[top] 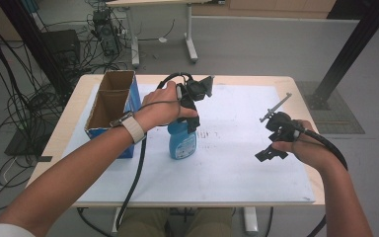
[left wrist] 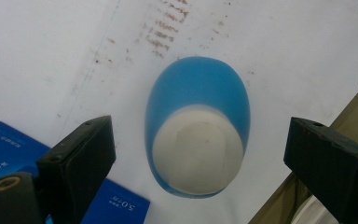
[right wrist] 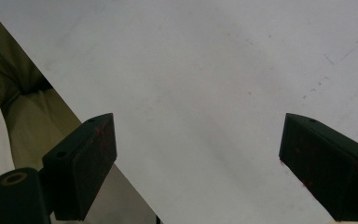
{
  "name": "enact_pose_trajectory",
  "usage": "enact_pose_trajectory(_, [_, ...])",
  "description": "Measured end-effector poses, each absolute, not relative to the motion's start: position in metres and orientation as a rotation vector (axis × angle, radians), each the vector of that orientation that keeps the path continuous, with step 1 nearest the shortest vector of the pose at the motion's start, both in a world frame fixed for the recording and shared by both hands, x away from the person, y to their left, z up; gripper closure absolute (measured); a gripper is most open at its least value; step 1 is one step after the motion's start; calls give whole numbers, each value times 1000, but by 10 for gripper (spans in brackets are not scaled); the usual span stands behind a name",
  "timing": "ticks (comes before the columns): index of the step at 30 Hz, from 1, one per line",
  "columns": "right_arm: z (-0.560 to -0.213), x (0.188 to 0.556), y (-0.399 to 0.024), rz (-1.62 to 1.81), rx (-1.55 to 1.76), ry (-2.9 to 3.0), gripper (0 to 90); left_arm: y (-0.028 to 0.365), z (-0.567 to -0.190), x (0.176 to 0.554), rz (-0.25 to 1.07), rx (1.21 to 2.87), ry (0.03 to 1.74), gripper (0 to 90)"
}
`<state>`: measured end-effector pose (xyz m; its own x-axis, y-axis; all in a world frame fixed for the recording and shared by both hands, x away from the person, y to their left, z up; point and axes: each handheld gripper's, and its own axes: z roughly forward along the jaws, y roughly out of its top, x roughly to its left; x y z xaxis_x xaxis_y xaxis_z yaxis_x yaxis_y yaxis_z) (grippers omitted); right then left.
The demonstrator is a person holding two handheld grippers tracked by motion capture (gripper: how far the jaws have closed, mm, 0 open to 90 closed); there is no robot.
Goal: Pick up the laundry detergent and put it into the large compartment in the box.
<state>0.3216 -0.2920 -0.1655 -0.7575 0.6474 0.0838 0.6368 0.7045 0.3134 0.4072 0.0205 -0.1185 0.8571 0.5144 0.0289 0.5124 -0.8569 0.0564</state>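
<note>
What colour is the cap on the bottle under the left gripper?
White or off-white, on a blue bottle; the cap shows best in the left gripper view.

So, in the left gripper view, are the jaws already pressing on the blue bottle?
No, the left gripper stands open over the bottle, with white table showing between each jaw and the bottle.

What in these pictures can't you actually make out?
- Blue bottle: in the high view its top is hidden by the left hand-held gripper.
- Bottle label: too small to read there.
- Cardboard box: its inside is hidden by its walls.
- Box print: in the left gripper view, cut off by the edge.
</note>
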Motion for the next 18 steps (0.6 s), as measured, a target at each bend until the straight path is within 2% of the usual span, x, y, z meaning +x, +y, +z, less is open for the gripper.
enact_pose_trajectory(18, [-166, 322, -292, 509, 1082, 2868, 110, 21, -120, 407, 65, 2978, 820, 93])
